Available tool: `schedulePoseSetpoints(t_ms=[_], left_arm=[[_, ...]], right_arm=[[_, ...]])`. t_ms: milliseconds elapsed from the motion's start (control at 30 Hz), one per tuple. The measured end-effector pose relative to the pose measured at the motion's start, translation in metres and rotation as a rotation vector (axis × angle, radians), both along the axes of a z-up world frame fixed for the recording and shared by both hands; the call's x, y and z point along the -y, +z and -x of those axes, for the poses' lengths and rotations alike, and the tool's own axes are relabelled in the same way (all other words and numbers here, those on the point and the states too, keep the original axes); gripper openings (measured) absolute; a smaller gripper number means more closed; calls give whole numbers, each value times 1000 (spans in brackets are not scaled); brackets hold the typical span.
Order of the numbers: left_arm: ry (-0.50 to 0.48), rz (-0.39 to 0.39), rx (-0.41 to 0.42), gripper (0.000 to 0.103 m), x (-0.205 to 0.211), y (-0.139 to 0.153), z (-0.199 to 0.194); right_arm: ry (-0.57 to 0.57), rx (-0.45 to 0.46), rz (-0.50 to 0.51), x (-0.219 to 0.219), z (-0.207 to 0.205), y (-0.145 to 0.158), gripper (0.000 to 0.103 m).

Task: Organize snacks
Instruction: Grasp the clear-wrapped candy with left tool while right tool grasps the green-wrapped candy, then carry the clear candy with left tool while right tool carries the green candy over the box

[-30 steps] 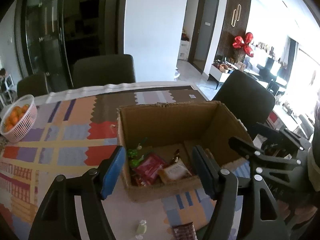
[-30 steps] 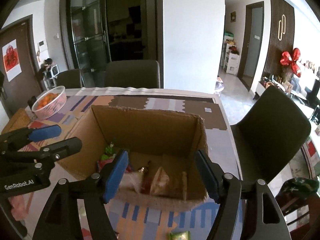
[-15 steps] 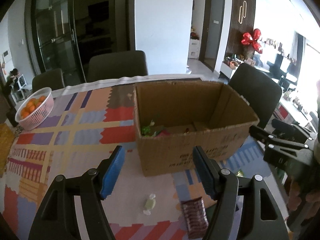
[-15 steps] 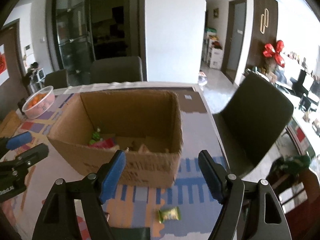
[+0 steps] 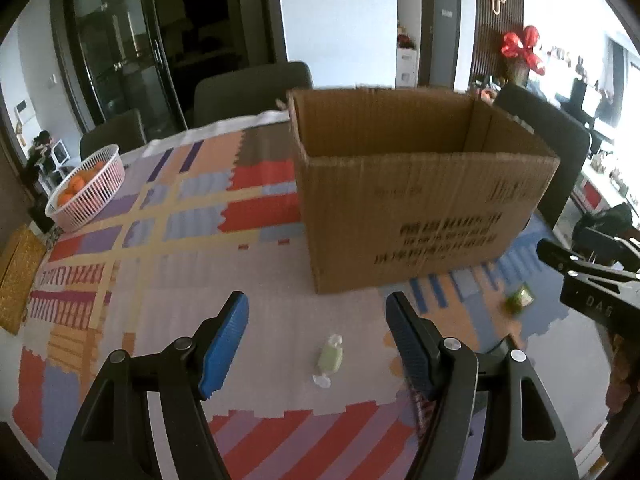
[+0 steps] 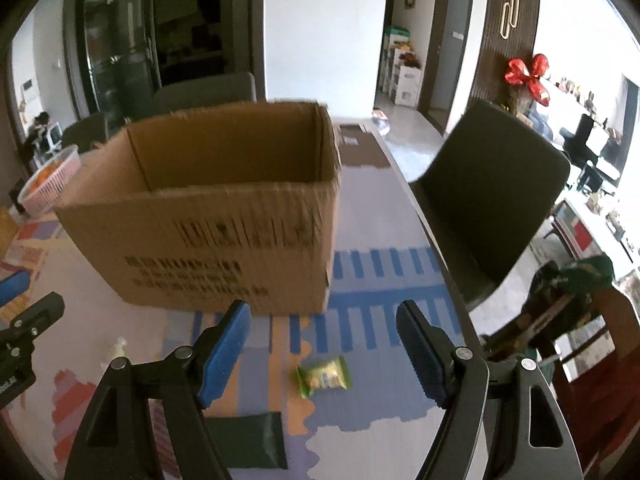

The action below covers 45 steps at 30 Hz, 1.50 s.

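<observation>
An open cardboard box [image 5: 420, 196] stands on the patterned tablecloth; it also shows in the right wrist view [image 6: 224, 224]. Its contents are hidden from here. My left gripper [image 5: 318, 340] is open and empty, low over the table, with a pale green wrapped candy [image 5: 331, 358] lying between its fingers. My right gripper [image 6: 322, 352] is open and empty, with a green snack packet [image 6: 324, 376] on the cloth between its fingers. A dark green packet [image 6: 250, 444] lies under its left finger. The green packet also shows in the left wrist view [image 5: 520, 300].
A pink basket of oranges [image 5: 86, 186] sits at the far left of the table. Dark chairs stand behind the table [image 5: 252, 92] and at its right side [image 6: 492, 204]. The table's right edge [image 6: 432, 248] runs close to the right gripper.
Both grippers have pulled back from above the box and dropped low toward the table's near side. The box's inside is no longer visible; loose snacks now lie between the fingers.
</observation>
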<state>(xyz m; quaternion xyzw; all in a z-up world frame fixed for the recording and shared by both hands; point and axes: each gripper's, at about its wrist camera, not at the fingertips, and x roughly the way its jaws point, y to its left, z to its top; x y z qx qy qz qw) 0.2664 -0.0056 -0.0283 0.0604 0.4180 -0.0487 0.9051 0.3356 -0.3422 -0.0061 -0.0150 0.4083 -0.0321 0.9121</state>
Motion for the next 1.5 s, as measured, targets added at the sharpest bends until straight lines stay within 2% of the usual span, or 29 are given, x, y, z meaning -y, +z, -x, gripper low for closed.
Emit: schedulePoseSetpoints(t_ms=[533, 933, 1167, 1300, 1367, 1500], left_arm=[[39, -9, -169, 70, -8, -72, -7], [55, -2, -211, 69, -8, -91, -23], [41, 32, -227, 49, -4, -94, -26], [34, 63, -232, 26, -3, -92, -26], [29, 54, -229, 21, -2, -91, -25], [23, 62, -225, 19, -1, -90, -21]], right_arm=[[-26, -148, 30, -4, 3, -61, 76], [-36, -200, 37, -3, -5, -86, 76], [-27, -215, -13, -2, -8, -90, 74], [-4, -215, -64, 0, -8, -91, 54], [3, -210, -64, 1, -8, -91, 45], [17, -205, -65, 0, -7, -90, 30]])
